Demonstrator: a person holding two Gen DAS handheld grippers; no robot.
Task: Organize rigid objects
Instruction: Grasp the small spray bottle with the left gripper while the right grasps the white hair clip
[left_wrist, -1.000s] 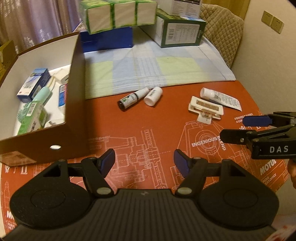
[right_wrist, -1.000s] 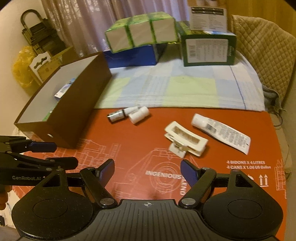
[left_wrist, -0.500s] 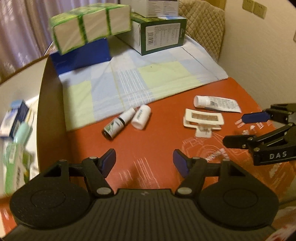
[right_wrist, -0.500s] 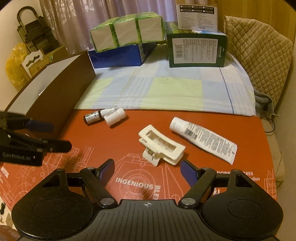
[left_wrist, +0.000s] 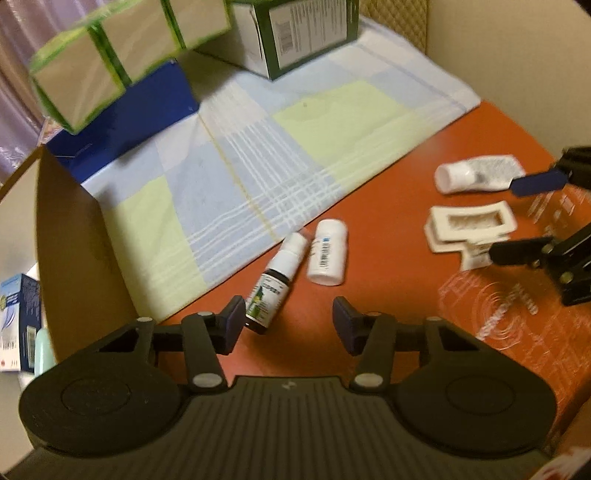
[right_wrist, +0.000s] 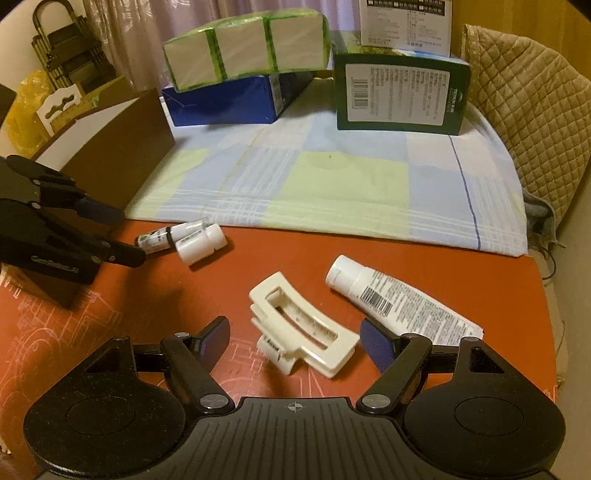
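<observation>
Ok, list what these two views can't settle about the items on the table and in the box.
- Brown box contents: left wrist view shows only a blue carton at the frame edge; right wrist view sees just its outer wall.
- Dark dropper bottle label: too blurred to read in both views.
- Tube tail: hidden behind the right gripper finger.
- Hair clip teeth: underside hidden.
- Left gripper: contact with the bottle unclear.

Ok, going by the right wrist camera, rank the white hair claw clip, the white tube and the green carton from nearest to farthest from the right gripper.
1. Hair claw clip: between the open fingers of the right gripper.
2. White tube: just beyond the right finger, on the red mat.
3. Green carton: far back, on the checked cloth.
</observation>
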